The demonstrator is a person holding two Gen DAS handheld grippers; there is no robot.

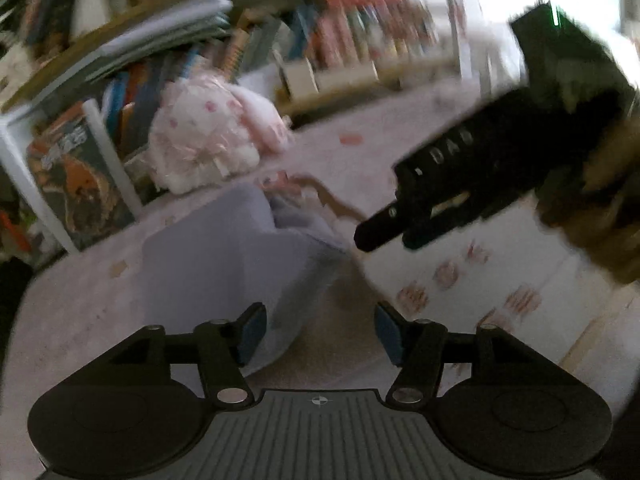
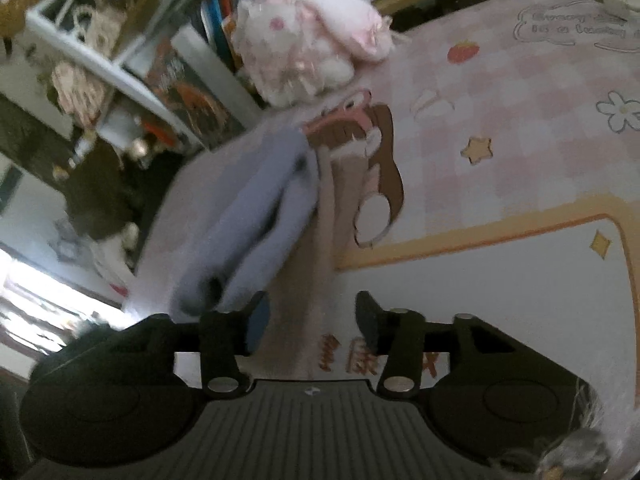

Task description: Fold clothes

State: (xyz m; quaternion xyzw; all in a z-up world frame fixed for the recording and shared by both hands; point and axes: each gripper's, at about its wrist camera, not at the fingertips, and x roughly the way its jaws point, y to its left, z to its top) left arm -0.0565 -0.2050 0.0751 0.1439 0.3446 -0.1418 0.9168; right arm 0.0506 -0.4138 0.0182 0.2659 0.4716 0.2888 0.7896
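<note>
Left gripper [image 1: 320, 332]: jaws apart, blue pads bare, nothing between them. It has let go. Right gripper [image 2: 308, 322]: same, jaws parted, empty.

In the left wrist view the right gripper [image 1: 384, 228] comes in from the upper right, tips pointing down-left toward the cloth. Cannot tell its gap from that angle; its own camera settles it.

Task item: 1 lavender garment [image 1: 224, 256], bunched in soft folds on the pink patterned mat [image 2: 520, 128]. Neither gripper touches it.

Key relation:
- From the left gripper, the garment lies just ahead and slightly left; its near edge sits by the left pad [image 1: 252, 334].
- From the right gripper, the lavender garment [image 2: 256, 216] is ahead-left, long axis running from near the left pad away to the far side, toward the pink plush toy [image 2: 308, 40].
- Judgement: both are near, the left gripper looks squarer to the near end, the right sits off to the garment's right side.

Garment reads as partly folded, still lumpy, 2 lobes visible in the right view. Next move likely needs a re-grab at the near end or the right edge. Risk: blur hides the exact hem.

Far left: shelf of books [image 1: 132, 92], clear of the work.
</note>
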